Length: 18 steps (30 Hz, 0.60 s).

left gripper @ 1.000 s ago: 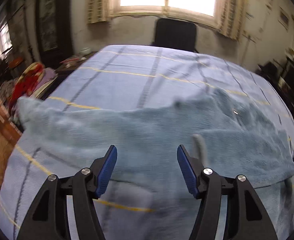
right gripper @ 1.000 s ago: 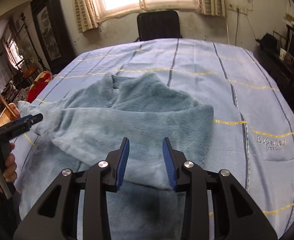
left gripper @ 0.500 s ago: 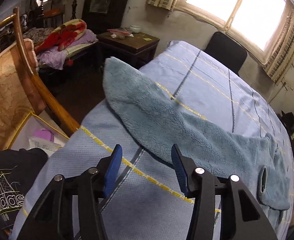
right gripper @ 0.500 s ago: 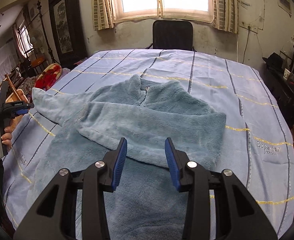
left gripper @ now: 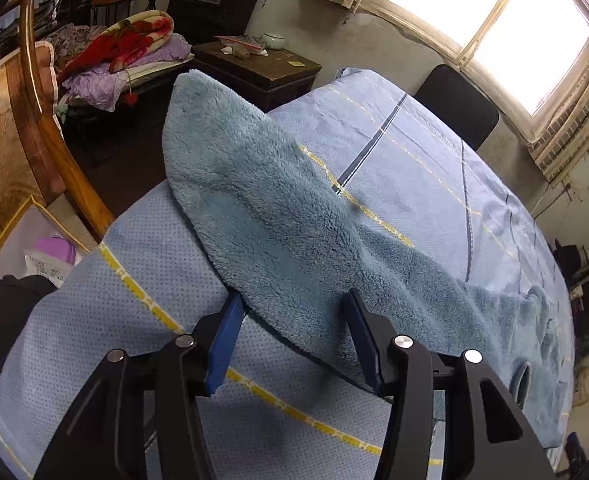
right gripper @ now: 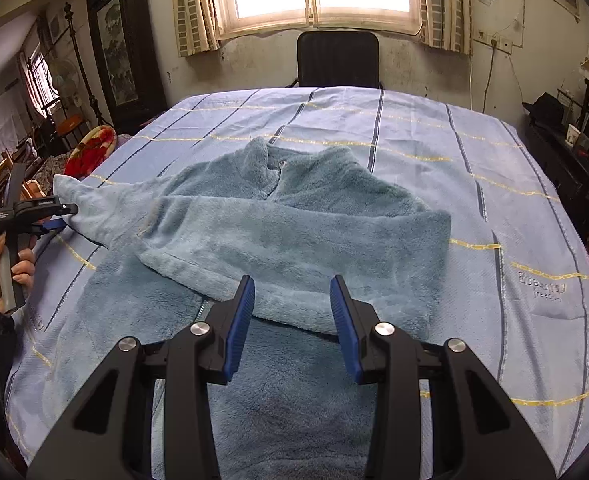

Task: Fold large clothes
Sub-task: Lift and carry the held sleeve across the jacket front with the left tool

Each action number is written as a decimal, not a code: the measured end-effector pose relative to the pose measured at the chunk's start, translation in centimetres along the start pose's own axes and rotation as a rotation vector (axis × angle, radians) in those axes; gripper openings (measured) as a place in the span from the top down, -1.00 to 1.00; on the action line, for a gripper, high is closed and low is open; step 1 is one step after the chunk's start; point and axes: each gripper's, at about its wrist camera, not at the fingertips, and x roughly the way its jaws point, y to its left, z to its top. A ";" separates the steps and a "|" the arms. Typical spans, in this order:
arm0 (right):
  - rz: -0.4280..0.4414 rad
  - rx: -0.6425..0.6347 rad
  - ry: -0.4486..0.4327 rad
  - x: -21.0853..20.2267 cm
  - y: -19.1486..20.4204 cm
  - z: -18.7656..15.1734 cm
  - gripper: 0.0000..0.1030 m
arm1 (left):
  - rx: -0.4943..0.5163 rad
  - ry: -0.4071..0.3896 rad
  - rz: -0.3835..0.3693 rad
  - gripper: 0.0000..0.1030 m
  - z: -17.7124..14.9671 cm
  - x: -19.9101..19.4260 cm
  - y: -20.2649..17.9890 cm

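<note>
A large blue fleece garment (right gripper: 294, 232) lies on the blue striped sheet (right gripper: 494, 168), with one sleeve folded across its chest. The other sleeve (left gripper: 262, 200) stretches out to the sheet's left edge. My left gripper (left gripper: 294, 300) stands open around this sleeve near its cuff, with fleece between the fingers and the pads not pressing it. The right wrist view shows the left gripper (right gripper: 60, 214) at the sleeve's tip, held by a hand (right gripper: 18, 268). My right gripper (right gripper: 292, 284) hovers open over the garment's lower part with nothing between its fingers.
A black chair (right gripper: 338, 60) stands at the far side under the window. Left of the bed are a wooden chair frame (left gripper: 42, 120), a dark cabinet (left gripper: 254, 68) and piled blankets (left gripper: 134, 40). Dark shelves (right gripper: 574, 160) line the right wall.
My left gripper swung left along the garment, rolled, narrowed a little and came down around the outstretched sleeve. The right gripper drew back slightly, still open.
</note>
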 end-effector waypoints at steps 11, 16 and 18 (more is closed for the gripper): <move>0.043 0.078 -0.015 1.6 -3.0 -0.4 0.25 | 0.178 -0.149 0.075 0.83 -0.1 -3.8 -5.5; 0.086 0.136 -0.002 2.7 -4.7 -1.0 0.25 | 0.322 -0.208 0.093 0.83 -1.2 -6.5 -11.6; 0.108 0.159 0.003 2.9 -5.4 -1.3 0.25 | 0.398 -0.230 0.093 0.82 -2.2 -7.4 -14.7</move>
